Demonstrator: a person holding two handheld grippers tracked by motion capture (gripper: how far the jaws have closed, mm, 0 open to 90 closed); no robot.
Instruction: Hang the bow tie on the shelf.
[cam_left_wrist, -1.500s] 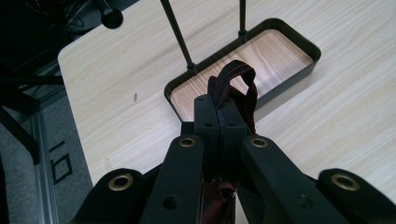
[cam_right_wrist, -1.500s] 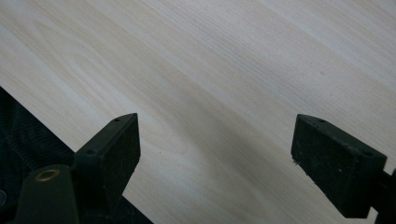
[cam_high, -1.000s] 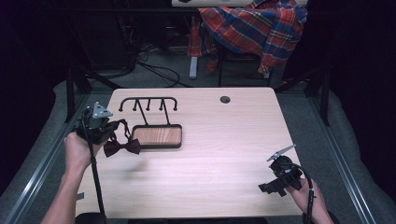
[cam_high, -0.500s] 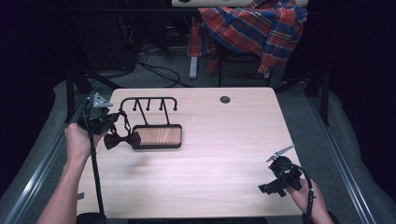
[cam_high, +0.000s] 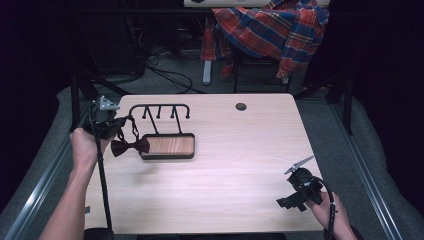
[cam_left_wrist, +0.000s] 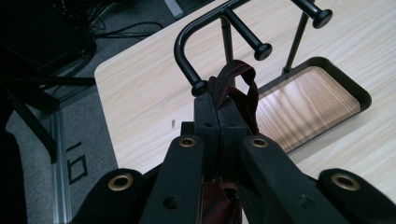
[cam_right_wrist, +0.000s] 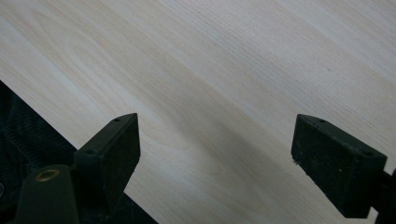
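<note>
Left gripper jaws clamped on bow tie strap beside rack; right gripper jaws apart at the table edge.

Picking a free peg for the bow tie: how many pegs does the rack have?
4 pegs on the rack, in a row along its top bar: left end, two between, right end.

No readable text, label, brand, number or sign on anything here.

One bow tie, one rack, one tray.
</note>
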